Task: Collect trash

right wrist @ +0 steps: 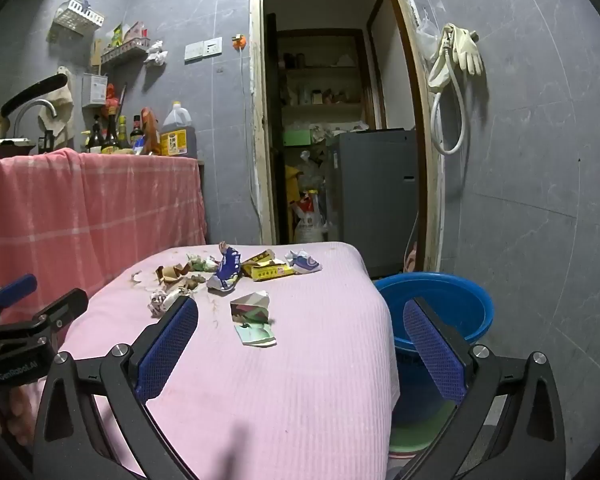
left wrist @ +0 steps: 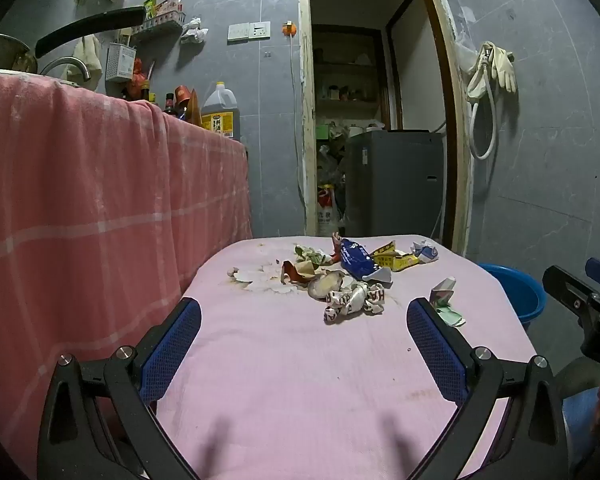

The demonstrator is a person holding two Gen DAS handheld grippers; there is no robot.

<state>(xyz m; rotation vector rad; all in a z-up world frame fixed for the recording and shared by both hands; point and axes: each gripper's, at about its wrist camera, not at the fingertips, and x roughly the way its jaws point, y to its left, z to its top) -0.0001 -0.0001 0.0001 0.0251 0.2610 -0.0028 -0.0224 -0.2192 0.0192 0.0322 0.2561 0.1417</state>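
Trash lies scattered on the far half of a pink-covered table [left wrist: 300,380]: a blue wrapper [left wrist: 356,258], a yellow packet [left wrist: 396,260], a crumpled white-and-red wrapper [left wrist: 352,300], brown scraps and eggshell bits [left wrist: 260,276]. A green-and-white torn carton [right wrist: 254,320] lies nearer, on the table's right part. My left gripper [left wrist: 304,312] is open and empty, held above the table's near half, short of the pile. My right gripper [right wrist: 300,312] is open and empty, with the torn carton between and just beyond its fingers. A blue bucket [right wrist: 452,308] stands on the floor at the table's right.
A counter draped in pink checked cloth [left wrist: 80,200] stands at the left with bottles and a tap. An open doorway [left wrist: 380,120] with a grey appliance lies behind the table. Grey tiled wall at the right, with gloves and a hose hanging [right wrist: 456,64].
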